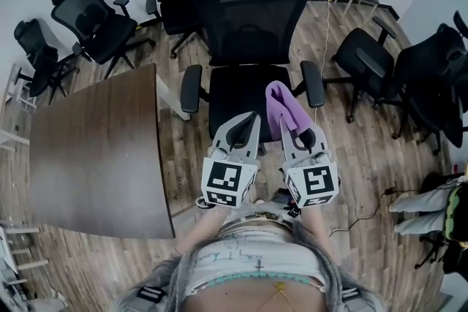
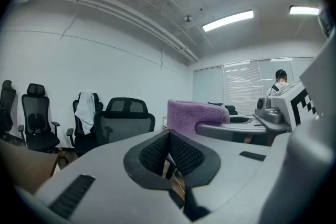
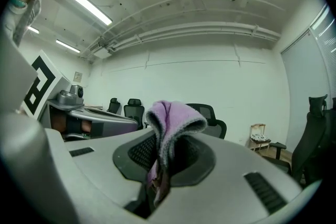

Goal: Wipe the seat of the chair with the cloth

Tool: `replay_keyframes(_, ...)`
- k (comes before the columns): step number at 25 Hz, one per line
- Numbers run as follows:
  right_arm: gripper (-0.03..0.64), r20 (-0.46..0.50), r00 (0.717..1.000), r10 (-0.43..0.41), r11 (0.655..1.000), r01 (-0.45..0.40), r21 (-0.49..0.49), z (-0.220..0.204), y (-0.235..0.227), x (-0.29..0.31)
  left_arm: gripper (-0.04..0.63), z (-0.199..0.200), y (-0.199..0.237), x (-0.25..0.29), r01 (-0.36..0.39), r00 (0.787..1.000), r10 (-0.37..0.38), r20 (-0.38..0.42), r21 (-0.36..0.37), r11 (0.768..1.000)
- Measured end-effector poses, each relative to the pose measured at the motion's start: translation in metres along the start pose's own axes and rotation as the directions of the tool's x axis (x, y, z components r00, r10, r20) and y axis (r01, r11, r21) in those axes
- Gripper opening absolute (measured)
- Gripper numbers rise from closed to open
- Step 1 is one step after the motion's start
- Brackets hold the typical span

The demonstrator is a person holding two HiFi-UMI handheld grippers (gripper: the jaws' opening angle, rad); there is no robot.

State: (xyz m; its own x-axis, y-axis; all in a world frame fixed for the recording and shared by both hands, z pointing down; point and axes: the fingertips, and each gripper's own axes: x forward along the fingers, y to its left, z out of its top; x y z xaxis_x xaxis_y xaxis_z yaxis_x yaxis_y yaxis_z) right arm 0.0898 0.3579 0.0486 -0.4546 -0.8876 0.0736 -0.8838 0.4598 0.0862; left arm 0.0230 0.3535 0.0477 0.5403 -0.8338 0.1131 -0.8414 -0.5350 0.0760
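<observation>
holding the purple cloth (image 3: pixel 170 118) clamped between the fingers of the right gripper (image 3: pixel 160 170), clear of the chair seat (image 1: pixel 238 95) beyond them; left gripper (image 2: pixel 169 152) closed on nothing. next, likely lower cloth onto seat.

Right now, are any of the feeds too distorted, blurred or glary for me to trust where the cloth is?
Head view: strong fisheye curves the table edge, yet lighting is even and the purple cloth, seen against the chair seat, is sharp. Right gripper view: cloth crisp, ceiling lights bright but no glare on it. Left gripper view: window blinds washed out.
</observation>
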Motion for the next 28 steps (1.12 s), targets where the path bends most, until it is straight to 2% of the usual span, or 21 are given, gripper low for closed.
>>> replay_keyframes(8,0.048,-0.003,0.999,-0.052,0.999,0.052,0.003,0.004,-0.012,0.062,0.009,0.01,0.054,0.041,0.042,0.999,-0.042,0.005,0.017,0.999)
replay_keyframes(17,0.048,-0.028,0.998,-0.06,0.998,0.06,0.008,-0.003,0.0,0.109,0.009,0.002,0.094,0.064,0.082,0.996,-0.082,-0.027,0.009,0.997)
replay_keyframes(24,0.048,-0.036,0.998,-0.057,0.998,0.058,0.015,0.001,-0.02,0.135,0.009,0.01,0.107,0.095,0.07,0.997,-0.07,-0.031,0.004,0.998)
replay_keyframes(28,0.048,-0.035,0.999,-0.036,0.999,0.036,0.02,-0.002,-0.05,0.148,0.009,0.011,0.106,0.123,0.039,0.999,-0.039,-0.033,-0.001,0.999)
